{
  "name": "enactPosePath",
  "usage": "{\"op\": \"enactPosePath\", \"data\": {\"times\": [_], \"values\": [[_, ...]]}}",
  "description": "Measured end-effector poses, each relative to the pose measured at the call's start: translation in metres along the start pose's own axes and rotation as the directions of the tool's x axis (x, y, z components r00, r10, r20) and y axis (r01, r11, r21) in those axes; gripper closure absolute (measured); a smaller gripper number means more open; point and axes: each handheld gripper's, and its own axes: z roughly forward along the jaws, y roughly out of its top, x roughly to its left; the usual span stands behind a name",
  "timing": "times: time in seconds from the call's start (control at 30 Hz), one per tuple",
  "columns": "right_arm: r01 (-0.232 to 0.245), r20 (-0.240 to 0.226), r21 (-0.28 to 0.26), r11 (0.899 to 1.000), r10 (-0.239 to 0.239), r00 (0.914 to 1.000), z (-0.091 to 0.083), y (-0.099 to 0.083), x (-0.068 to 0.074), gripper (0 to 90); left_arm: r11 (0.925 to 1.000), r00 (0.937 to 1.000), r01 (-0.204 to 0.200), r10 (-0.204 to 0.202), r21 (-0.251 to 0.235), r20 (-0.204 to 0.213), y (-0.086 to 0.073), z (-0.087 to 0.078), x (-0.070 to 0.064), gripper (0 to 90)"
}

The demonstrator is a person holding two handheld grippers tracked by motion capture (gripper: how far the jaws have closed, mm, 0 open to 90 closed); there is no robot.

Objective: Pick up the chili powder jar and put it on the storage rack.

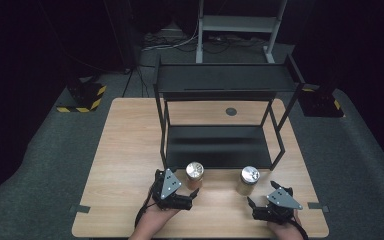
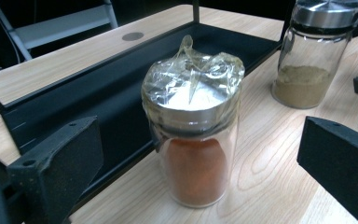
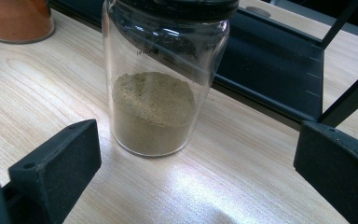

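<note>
Glass, metal and wood surfaces
Clear glossy glass jars [image 2: 193, 154] carry shiny metal lids; crinkled plastic film [image 2: 193, 70] covers one; the tabletop [image 1: 125, 150] is pale matt wood.

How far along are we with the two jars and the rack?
Nothing looks done: the rack holds no jars. The orange jar and the tan jar both stand on the table in front of it. Each hand-held gripper, left and right, is open, facing its jar, gripping nothing. Grasping and any placing remain.
</note>
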Motion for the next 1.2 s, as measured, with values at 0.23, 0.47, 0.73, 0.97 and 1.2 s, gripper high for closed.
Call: {"op": "enactPosePath", "data": {"times": [0.23, 0.47, 0.73, 0.97, 1.2], "values": [[-0.002, -0.001, -0.001, 1.0, 0.002, 1.0, 0.0, 0.0, 0.0, 0.0, 0.9998, 1.0, 0.004, -0.004, -0.02, 0.003, 0.001, 0.007, -0.002, 0.4], [-0.002, -0.001, -0.002, 1.0, 0.002, 1.0, 0.0, 0.0, 0.0, 0.0, 0.9992, 0.9999, 0.017, -0.017, -0.036, 0.002, 0.002, 0.015, -0.001, 0.4], [-0.002, -0.003, -0.003, 1.0, 0.002, 1.0, 0.0, -0.001, -0.001, 0.0, 0.9979, 0.9988, 0.049, -0.048, -0.043, 0.011, 0.0, 0.026, 0.004, 1.6], [-0.004, -0.005, -0.002, 1.0, 0.004, 1.0, 0.0, 0.0, -0.001, 0.0, 0.9967, 0.9977, 0.066, -0.065, -0.049, 0.017, -0.004, 0.034, 0.007, 12.4], [-0.005, -0.006, -0.003, 1.0, 0.005, 1.0, 0.0, -0.001, -0.002, 0.0, 0.9931, 0.9954, 0.091, -0.089, -0.074, 0.036, -0.012, 0.036, 0.012, 23.9]]}}
